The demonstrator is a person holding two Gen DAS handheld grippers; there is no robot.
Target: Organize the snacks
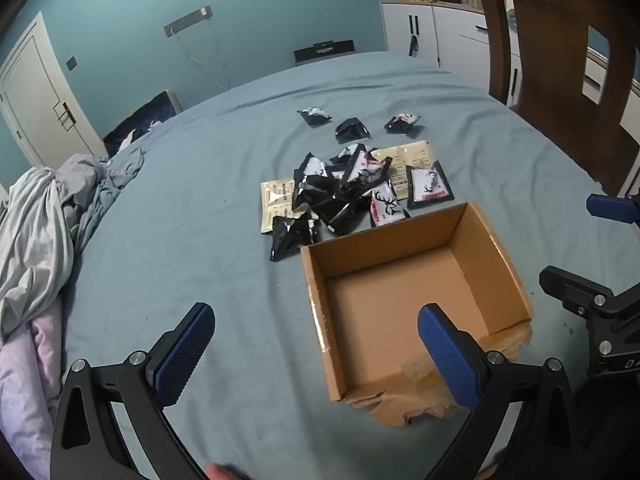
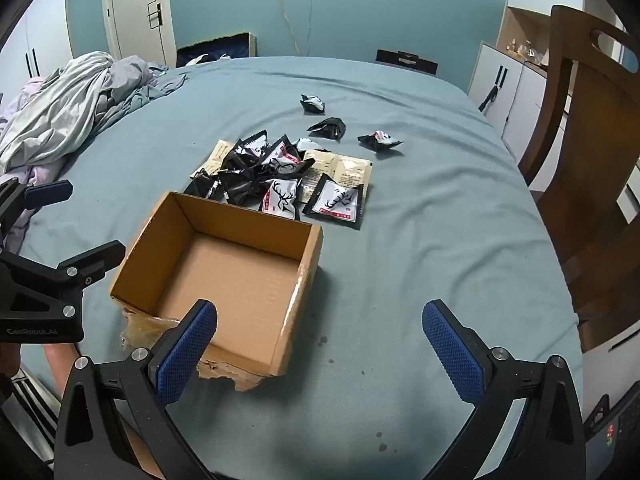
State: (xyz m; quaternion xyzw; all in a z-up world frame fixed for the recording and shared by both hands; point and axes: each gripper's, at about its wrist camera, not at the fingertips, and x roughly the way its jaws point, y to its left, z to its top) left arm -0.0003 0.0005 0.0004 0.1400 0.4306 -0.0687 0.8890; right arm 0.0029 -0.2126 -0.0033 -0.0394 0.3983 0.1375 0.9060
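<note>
I hold the left gripper (image 1: 316,354) and right gripper (image 2: 320,354) spread, empty, near the open cardboard box (image 1: 404,304). The snack packets (image 1: 344,196) lie heaped just beyond it on the bed (image 1: 200,208), ready for loading.

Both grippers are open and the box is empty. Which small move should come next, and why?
Probably move the right gripper forward to the flat deer packet just past the box and close on it. It lies alone beside the pile, nearest that gripper, and nothing is packed yet.
</note>
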